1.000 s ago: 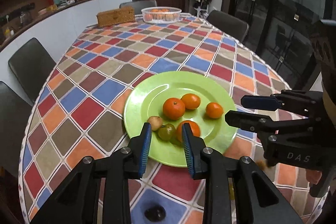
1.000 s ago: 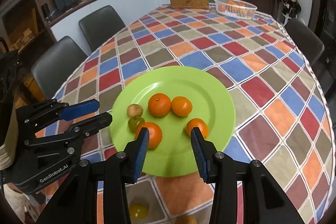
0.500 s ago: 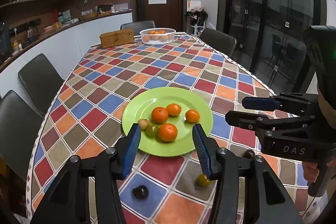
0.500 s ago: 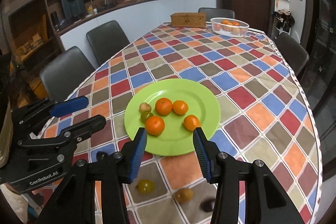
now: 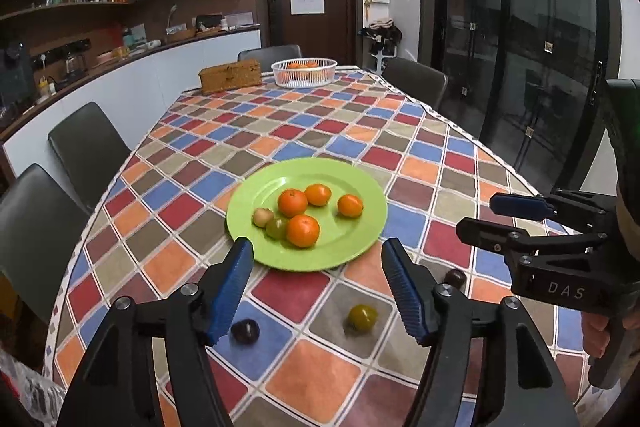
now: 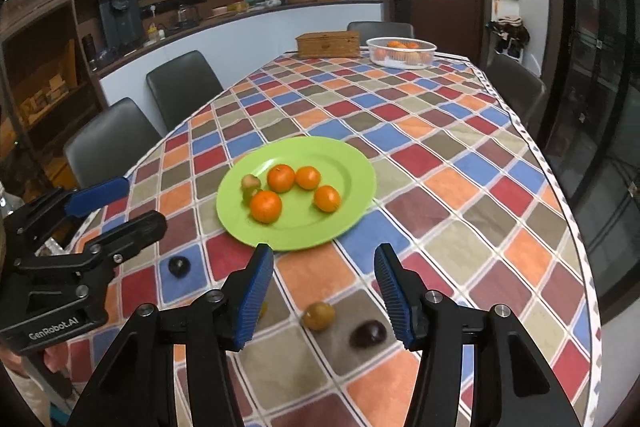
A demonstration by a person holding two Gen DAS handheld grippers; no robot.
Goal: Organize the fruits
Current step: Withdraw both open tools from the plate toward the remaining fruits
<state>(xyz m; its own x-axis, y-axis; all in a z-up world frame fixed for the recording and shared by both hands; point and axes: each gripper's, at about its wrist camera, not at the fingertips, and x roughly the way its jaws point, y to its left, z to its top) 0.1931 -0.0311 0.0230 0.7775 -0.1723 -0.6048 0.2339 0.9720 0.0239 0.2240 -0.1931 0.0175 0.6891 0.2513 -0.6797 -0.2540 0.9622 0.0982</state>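
A green plate [image 5: 352, 243] [image 6: 352, 163] holds several oranges, one of them near its front [image 5: 303, 230] [image 6: 265, 206], a green fruit [image 5: 276, 227] and a pale one [image 5: 263, 217]. On the cloth in front lie a dark plum [image 5: 245, 331] [image 6: 179, 265], a yellow-green fruit [image 5: 362, 317] [image 6: 318, 315] and another dark plum [image 5: 454, 278] [image 6: 368, 334]. My left gripper [image 5: 318, 291] is open and empty, above the near table. My right gripper [image 6: 324, 295] is open and empty; it also shows in the left wrist view [image 5: 488, 215].
A white basket of oranges [image 5: 304, 71] [image 6: 401, 51] and a wicker box [image 5: 230, 75] [image 6: 328, 43] stand at the table's far end. Dark chairs [image 5: 86, 143] line the left side and far end. The checkered cloth's edge [image 6: 560, 195] runs down the right.
Both grippers have pulled back and up from the plate and opened wider. The loose fruits on the near cloth have come into view.
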